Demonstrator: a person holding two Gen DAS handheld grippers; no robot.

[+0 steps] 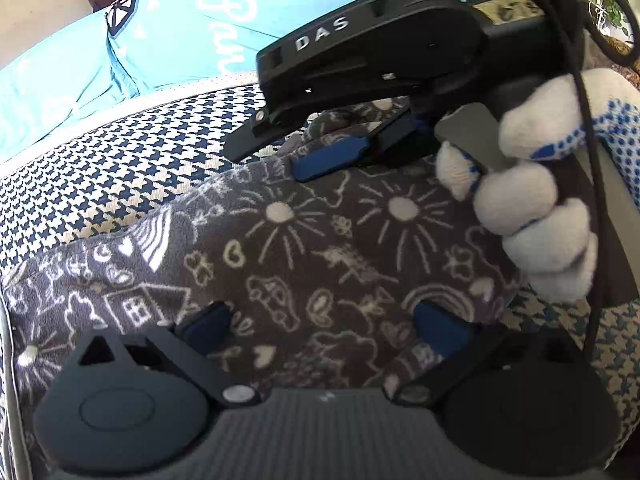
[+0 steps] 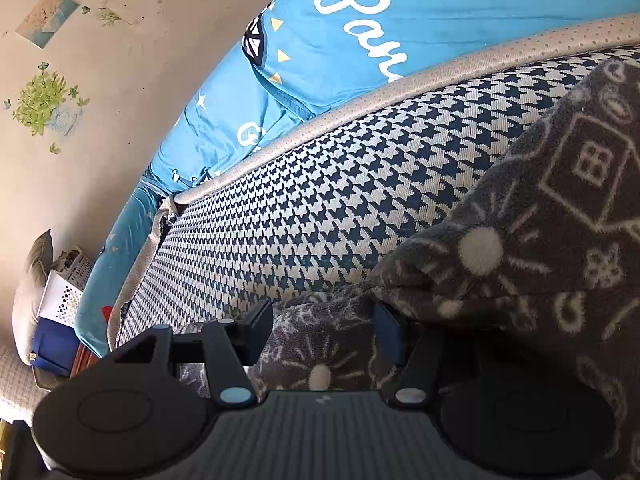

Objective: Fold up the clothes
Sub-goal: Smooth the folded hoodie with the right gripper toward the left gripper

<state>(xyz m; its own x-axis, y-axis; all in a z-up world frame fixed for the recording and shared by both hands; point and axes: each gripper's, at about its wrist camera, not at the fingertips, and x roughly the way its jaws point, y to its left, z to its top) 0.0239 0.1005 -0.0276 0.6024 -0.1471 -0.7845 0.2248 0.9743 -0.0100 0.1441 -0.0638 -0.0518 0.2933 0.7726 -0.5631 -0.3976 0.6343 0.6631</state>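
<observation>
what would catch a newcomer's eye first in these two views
Most striking is the dark grey fleece garment with white doodles of suns, houses and hearts, spread over the houndstooth cover in the middle of both views. Next is the right gripper, held by a white dotted glove, reaching in from the upper right of the left wrist view with fleece between its fingers. Behind lies bright blue bedding with white lettering.
</observation>
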